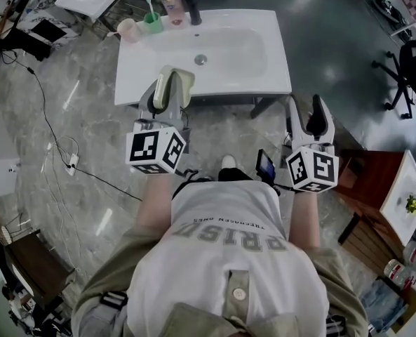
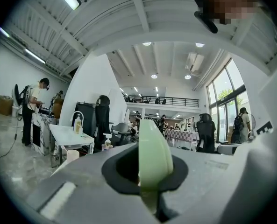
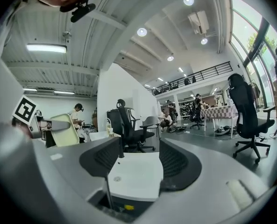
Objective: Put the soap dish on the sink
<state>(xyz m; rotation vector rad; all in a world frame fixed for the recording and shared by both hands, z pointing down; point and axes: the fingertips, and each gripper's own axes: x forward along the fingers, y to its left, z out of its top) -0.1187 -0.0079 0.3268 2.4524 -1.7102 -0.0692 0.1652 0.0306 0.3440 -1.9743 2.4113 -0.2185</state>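
Clamping the dish [image 2: 153, 155] upright, the left gripper [image 1: 167, 88] faced the sink [image 1: 264, 76], likely to carry it safely. The right gripper [image 1: 306, 114] had its jaws apart, empty.

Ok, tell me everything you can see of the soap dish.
The soap dish is pale green, smooth and plastic-looking, with rounded corners. It stands on edge, pinched between the jaws of the left claw, which is shut on it. It is held in the air near the front edge of the white sink, not set down, and only the claw touches it.
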